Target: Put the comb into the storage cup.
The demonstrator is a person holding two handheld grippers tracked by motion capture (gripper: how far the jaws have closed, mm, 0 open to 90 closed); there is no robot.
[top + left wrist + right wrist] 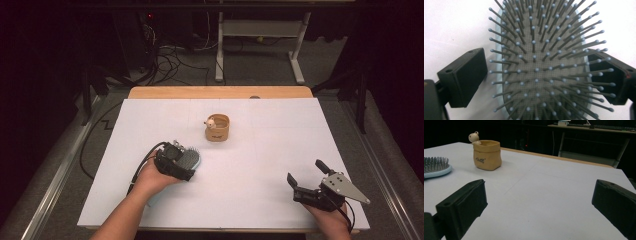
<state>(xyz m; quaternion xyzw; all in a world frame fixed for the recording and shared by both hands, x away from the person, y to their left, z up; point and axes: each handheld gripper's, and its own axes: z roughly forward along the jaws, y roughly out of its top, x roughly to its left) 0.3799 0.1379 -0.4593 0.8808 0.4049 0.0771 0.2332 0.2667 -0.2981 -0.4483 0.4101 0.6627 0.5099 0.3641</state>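
Dark room all round, grey carpet floor (260, 65), tangled cables (170, 62), a white-legged table (260, 30) behind the white-topped desk (280, 165).

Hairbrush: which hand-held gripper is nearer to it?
Left. The left hand-held gripper is over the hairbrush, its open jaws on either side of the bristled head. The right hand-held gripper is far off near the table's right front corner, open.

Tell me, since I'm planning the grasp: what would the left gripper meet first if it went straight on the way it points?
Likely the hairbrush: the left gripper looks down on its bristles, open jaws on either side.
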